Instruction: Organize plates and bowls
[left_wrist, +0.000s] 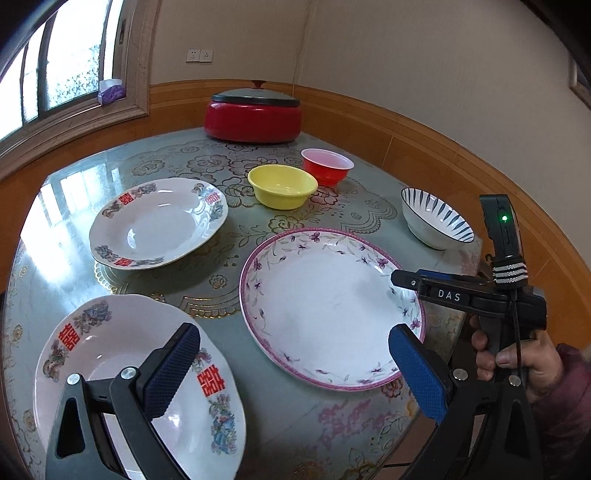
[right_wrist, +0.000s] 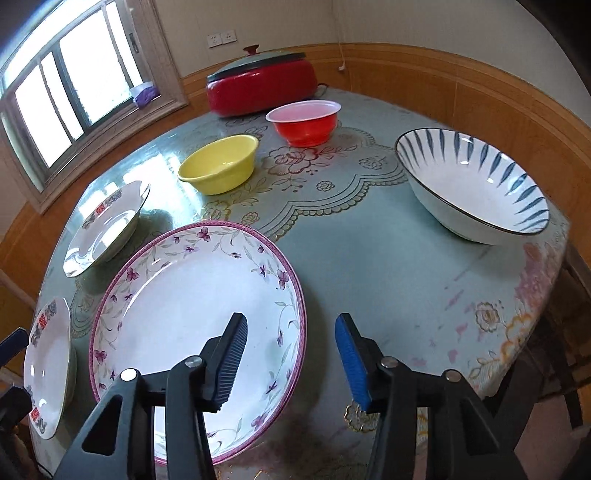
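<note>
A: Where does the purple-rimmed plate (right_wrist: 192, 317) sit?

B: Near the front edge of the table (right_wrist: 369, 266), flat on the cloth. The right gripper (right_wrist: 291, 354) straddles its right rim: one finger is over the plate's well, the other outside above the cloth. The jaws are partly open and the pads do not look to be pressing on the rim yet.

A: So what makes the grab go well?

B: I judge the step to be a pinch on that rim. Bring the inner finger down onto the sloped inner wall and slide the outer one under the lip, then close squarely across the rim. A glazed plate probably slips if held by a corner of the pad.

A: And the left gripper (left_wrist: 295, 354)?

B: Wide open and holding nothing, hovering between the purple-rimmed plate and the plate with red characters (left_wrist: 136, 384) at the front left corner.

A: What else is out?

B: A second plate with red characters (left_wrist: 159, 221) toward the left edge, a yellow bowl (left_wrist: 282, 186) and a red bowl (left_wrist: 327, 166) mid-table, a blue-striped bowl (right_wrist: 472, 184) by the right edge, and a red pot (left_wrist: 255, 118) at the back. The person's hand (left_wrist: 517, 362) shows on the right gripper's handle.
</note>
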